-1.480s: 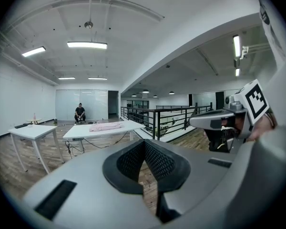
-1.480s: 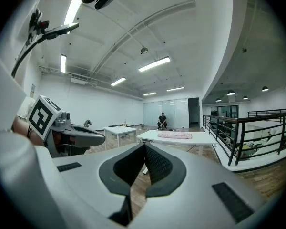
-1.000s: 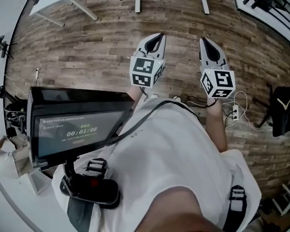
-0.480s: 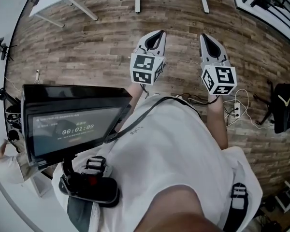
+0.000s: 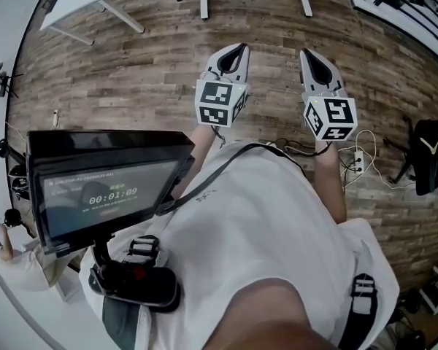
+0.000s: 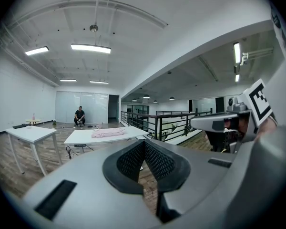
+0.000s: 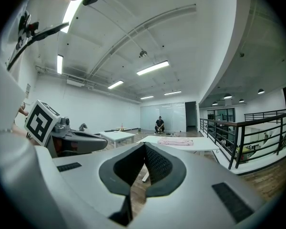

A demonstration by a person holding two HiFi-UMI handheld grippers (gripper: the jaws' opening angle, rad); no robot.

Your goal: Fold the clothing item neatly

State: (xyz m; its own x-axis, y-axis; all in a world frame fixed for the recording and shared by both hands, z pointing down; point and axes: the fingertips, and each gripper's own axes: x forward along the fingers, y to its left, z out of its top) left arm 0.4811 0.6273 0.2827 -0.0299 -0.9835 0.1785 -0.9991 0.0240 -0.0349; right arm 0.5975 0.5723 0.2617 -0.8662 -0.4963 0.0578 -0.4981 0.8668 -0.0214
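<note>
Left gripper view finds the pink garment (image 6: 107, 133) far ahead of the left tool (image 6: 144, 144), a little left of its jaw line. It lies as a low, flat bundle on a white worktop (image 6: 78, 138). Seen from the right tool (image 7: 144, 148), it sits equally far off, slightly right of the jaw line. At that range I cannot tell whether it is folded neatly or merely bunched.

Both tools have their jaws pressed together with nothing between them. In the head view they are held out level, side by side and apart from each other.

This fits two stages: folding to come, or folding done and the person standing away. Either way, I judge that good carriage means closed jaws, level tools, and feet kept off the white cable and power strip (image 5: 354, 168) lying beneath the right tool.

Below both tools runs a wood-plank floor (image 5: 131, 86). Another white worktop (image 6: 31, 133) stands left of the garment's, a black railing (image 6: 157, 123) runs to its right, and a seated person (image 6: 79, 116) is at the far wall. Strip lights (image 6: 90, 48) line the ceiling of a wide, open room.
</note>
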